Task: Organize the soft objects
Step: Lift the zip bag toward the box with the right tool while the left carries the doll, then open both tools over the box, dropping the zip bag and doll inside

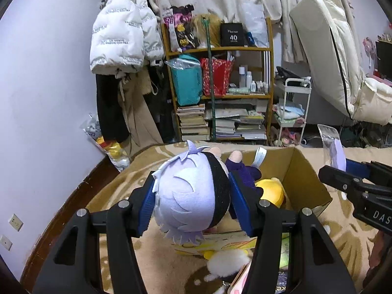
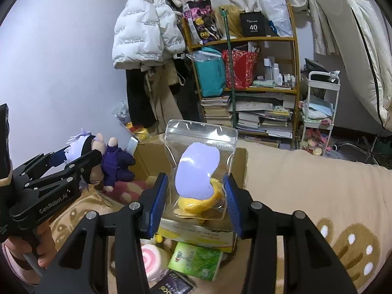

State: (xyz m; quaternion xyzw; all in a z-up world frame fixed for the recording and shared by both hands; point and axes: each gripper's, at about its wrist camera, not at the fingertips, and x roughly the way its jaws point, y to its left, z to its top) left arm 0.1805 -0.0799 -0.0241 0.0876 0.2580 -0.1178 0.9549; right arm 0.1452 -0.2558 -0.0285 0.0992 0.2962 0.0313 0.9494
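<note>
The doll [image 1: 191, 196] is clamped by its head between the left gripper [image 1: 192, 202] fingers, above the box [image 1: 306, 178]. Its face is hidden. The bag [image 2: 199, 171] is clamped between the right gripper [image 2: 196, 199] fingers. A purple and yellow toy is inside; its shape is hard to make out.

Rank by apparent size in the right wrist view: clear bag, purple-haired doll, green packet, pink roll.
1. clear bag, though nearest the camera
2. purple-haired doll
3. green packet and pink roll look alike; unranked
</note>
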